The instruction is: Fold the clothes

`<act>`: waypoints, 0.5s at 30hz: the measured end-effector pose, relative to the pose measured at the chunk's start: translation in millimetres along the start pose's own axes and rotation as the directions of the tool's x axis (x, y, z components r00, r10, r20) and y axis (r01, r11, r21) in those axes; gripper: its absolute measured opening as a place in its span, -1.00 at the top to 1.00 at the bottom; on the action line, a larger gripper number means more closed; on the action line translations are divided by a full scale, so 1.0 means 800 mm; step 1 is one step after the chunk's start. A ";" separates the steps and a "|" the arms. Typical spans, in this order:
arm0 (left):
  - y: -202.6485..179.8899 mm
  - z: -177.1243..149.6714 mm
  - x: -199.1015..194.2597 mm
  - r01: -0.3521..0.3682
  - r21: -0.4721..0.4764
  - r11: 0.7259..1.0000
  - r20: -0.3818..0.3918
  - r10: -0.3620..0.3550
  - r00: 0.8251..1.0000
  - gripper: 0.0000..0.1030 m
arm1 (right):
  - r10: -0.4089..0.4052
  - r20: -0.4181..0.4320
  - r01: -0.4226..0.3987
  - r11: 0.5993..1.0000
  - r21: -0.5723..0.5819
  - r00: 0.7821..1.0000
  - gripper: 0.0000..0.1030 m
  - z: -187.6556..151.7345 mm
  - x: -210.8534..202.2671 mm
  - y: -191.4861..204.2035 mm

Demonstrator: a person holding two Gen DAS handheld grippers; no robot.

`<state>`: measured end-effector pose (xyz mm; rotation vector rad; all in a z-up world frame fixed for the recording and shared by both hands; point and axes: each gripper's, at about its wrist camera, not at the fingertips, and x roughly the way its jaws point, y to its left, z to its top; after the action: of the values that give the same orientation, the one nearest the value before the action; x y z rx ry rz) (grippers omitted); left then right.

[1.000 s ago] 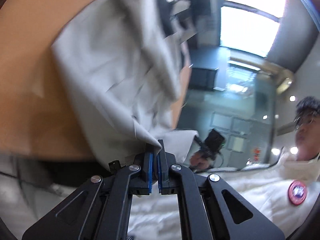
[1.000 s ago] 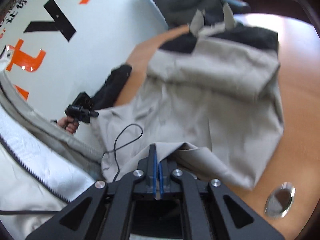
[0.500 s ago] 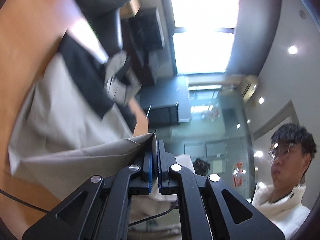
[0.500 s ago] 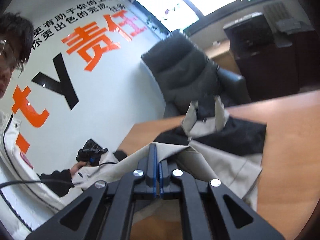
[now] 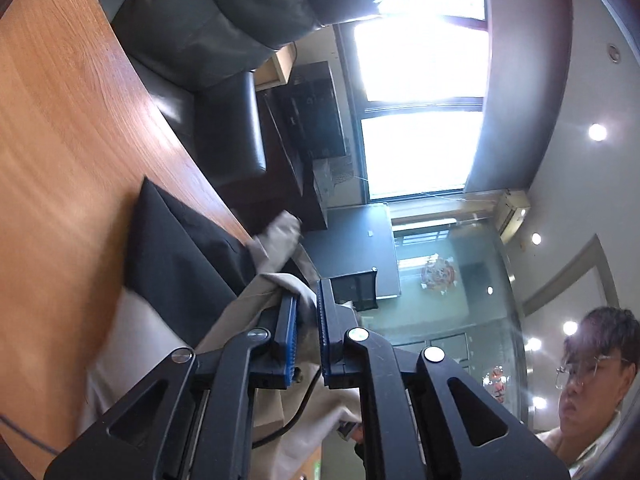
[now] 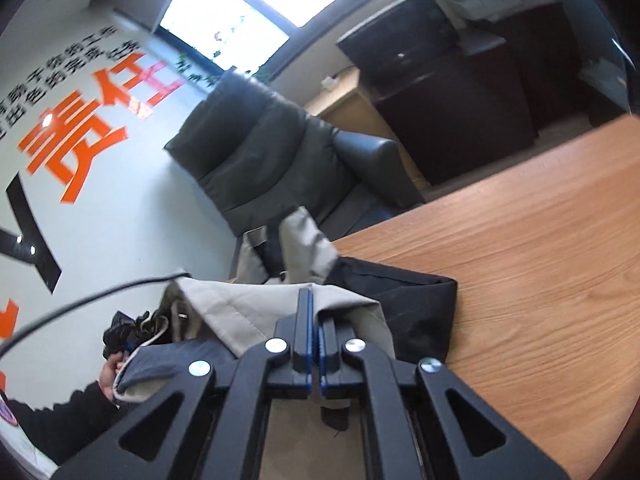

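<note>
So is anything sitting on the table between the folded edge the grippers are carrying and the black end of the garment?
Nothing visible does. The right gripper pinches the beige edge directly over the black section, and the left gripper has parted around its fold. Only bare wooden table lies beyond.

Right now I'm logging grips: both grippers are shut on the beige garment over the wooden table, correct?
Not quite. The left gripper has opened, as the left wrist view shows; the beige garment lies loosely between its jaws. The right gripper is shut on it over the wooden table.
</note>
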<state>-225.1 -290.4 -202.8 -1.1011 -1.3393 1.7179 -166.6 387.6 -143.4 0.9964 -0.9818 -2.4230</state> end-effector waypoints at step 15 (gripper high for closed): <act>-0.086 0.058 0.012 -0.139 0.299 0.944 -0.005 0.148 0.989 -0.49 | -0.082 0.063 0.091 0.986 -0.139 0.995 -0.59 0.066 0.003 0.025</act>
<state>-270.5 -284.2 -132.7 -1.0629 -0.9608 1.9286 -204.9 397.0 -103.0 0.9435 -0.7868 -2.5647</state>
